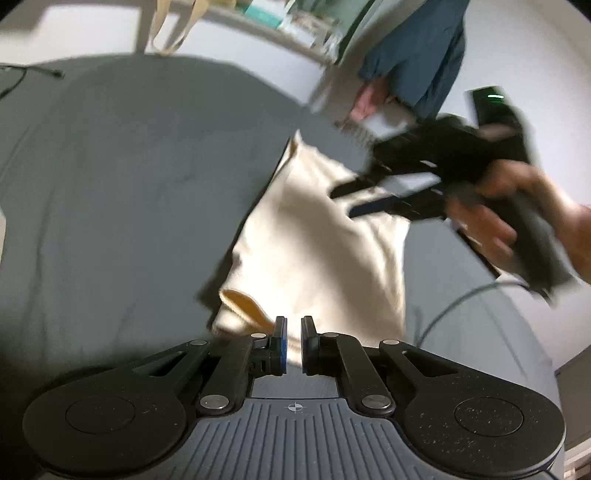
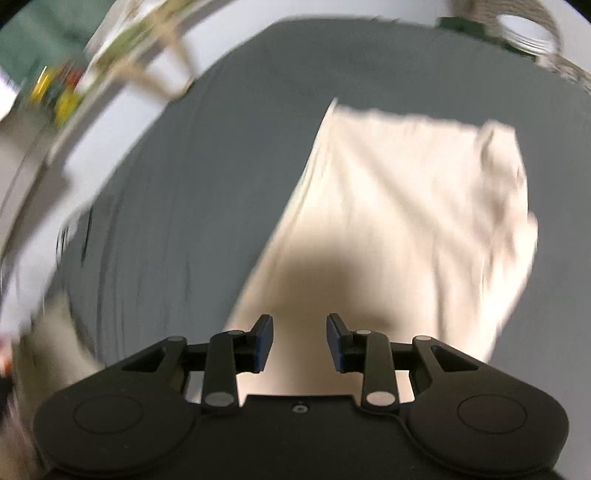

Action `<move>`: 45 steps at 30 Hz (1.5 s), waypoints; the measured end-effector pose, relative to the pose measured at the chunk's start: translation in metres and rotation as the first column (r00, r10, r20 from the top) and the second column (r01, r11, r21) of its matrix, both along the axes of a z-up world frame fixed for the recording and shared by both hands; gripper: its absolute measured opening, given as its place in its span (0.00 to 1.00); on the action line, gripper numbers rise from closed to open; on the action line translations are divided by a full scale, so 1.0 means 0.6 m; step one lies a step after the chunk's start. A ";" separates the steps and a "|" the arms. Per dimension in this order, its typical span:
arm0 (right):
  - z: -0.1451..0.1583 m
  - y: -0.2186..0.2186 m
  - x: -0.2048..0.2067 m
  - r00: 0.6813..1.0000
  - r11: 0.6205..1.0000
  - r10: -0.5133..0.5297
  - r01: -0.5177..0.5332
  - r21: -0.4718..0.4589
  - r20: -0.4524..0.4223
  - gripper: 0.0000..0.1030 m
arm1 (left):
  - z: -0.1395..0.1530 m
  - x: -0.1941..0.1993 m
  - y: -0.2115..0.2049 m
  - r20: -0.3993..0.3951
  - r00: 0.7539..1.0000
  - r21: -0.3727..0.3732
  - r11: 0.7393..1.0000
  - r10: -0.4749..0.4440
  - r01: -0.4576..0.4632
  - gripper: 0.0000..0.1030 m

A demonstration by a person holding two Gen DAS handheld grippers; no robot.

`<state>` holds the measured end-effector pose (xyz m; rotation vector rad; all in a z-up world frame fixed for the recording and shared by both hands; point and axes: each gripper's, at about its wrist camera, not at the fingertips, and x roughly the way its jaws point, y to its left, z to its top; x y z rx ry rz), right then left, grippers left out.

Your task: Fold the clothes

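A cream garment [image 1: 314, 240] lies folded into a rough rectangle on the grey bed sheet [image 1: 129, 184], with a sleeve or cuff opening at its near corner. My left gripper [image 1: 293, 345] hovers over that near edge, its fingers a narrow gap apart with nothing between them. The right gripper [image 1: 341, 203], held by a hand [image 1: 498, 221], is above the garment's far right side with its fingers spread. In the right wrist view the right gripper [image 2: 300, 343] is open over the cream garment [image 2: 406, 203] and casts a shadow on it. Both views are motion-blurred.
A grey cable [image 1: 443, 306] runs across the sheet at the right. A black device with a green light [image 1: 495, 98] lies beyond it. A blue garment [image 1: 417, 55] hangs at the back next to shelves. A woven basket [image 2: 535, 33] stands past the bed's far edge.
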<state>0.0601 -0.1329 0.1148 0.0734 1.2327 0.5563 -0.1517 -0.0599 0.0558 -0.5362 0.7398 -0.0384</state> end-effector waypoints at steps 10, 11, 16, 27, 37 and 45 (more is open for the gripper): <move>0.022 0.036 -0.269 0.705 0.773 0.628 -0.515 -0.371 0.330 0.31 | 0.125 0.106 0.106 0.210 0.973 0.257 0.966 -0.093 0.036 0.20; 0.017 0.052 -0.289 0.664 0.746 0.659 -0.514 -0.424 0.354 0.31 | 0.132 0.143 0.119 0.151 0.977 0.298 0.949 -0.154 0.103 0.42; -0.019 0.125 -0.351 0.530 0.654 0.747 -0.482 -0.582 0.401 0.31 | 0.122 0.261 0.150 -0.012 0.952 0.380 0.879 -0.307 0.288 0.64; -0.086 0.178 -0.377 0.434 0.513 0.829 -0.339 -0.788 0.353 0.31 | 0.021 0.259 0.186 0.010 0.930 0.025 0.930 -0.367 0.367 0.64; -0.124 0.188 -0.408 0.299 0.244 0.939 -0.229 -0.942 0.171 0.31 | -0.019 0.288 0.202 0.037 0.926 -0.131 0.917 -0.375 0.376 0.64; -0.152 0.178 -0.422 0.220 0.125 0.972 -0.180 -0.976 0.084 0.06 | -0.004 0.287 0.187 0.025 0.886 -0.106 0.881 -0.462 0.462 0.64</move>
